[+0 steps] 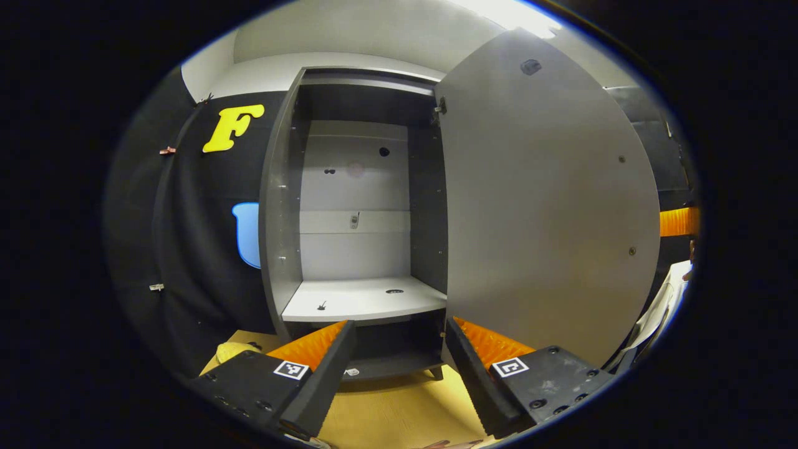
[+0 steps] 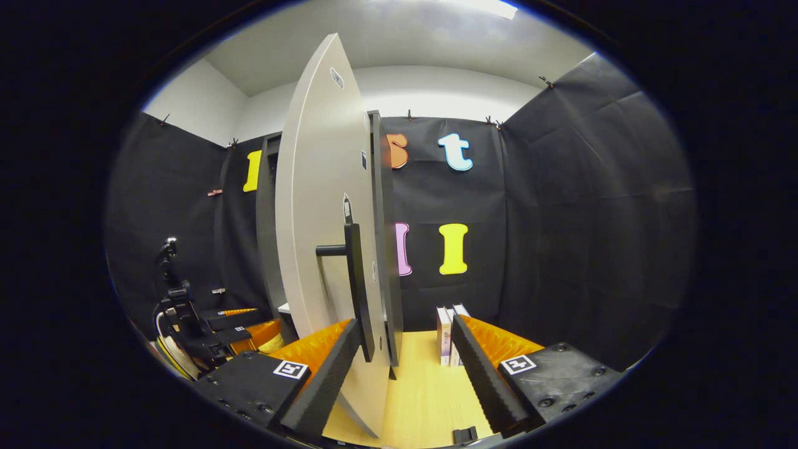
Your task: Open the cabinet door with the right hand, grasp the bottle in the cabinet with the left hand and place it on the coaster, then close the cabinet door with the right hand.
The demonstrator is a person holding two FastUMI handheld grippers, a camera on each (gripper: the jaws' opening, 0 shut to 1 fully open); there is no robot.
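Note:
The grey cabinet (image 1: 280,206) stands open, its door (image 1: 548,206) swung out to the right. Its white shelf (image 1: 361,302) is bare. My left gripper (image 1: 399,329) is open in front of the cabinet's lower part, holding nothing. A yellowish object (image 1: 232,350) lies low on the table, partly behind the left finger; I cannot tell what it is. In the right gripper view the door (image 2: 318,218) is edge-on. Its black bar handle (image 2: 354,280) stands between the wide-open fingers of my right gripper (image 2: 405,324), close to the left one. The left gripper (image 2: 227,324) shows at the far left.
The light wooden table (image 2: 424,386) runs under the cabinet. A few upright small boxes (image 2: 446,333) stand on it beyond my right finger. A small black piece (image 2: 464,434) lies at the table's near edge. Black cloth walls close the booth.

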